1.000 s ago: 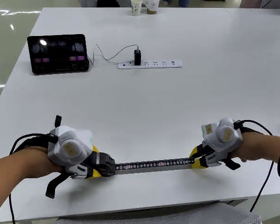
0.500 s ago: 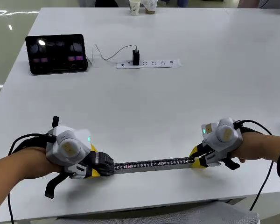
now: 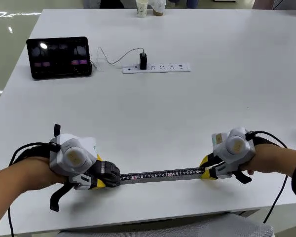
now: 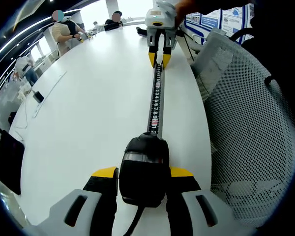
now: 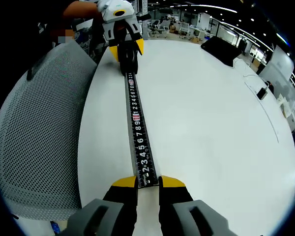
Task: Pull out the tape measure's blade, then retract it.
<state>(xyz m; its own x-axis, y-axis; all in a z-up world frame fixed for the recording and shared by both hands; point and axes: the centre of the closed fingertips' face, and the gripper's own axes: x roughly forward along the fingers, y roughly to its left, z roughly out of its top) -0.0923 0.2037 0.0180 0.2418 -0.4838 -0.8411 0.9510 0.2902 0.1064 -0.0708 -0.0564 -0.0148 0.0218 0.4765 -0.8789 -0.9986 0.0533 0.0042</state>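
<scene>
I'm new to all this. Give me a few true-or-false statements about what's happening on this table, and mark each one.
1. The left gripper holds the black tape measure case between its jaws. True.
2. The blade is wound fully back into the case. False: it is stretched out between the two grippers.
3. The right gripper has its jaws closed on the blade's end. True.
4. The tablet lies right beside the right gripper. False: it sits on the table's far left, well away from both grippers.
5. Nothing is plugged into the power strip. False: a black plug with a cable sits in it.
</scene>
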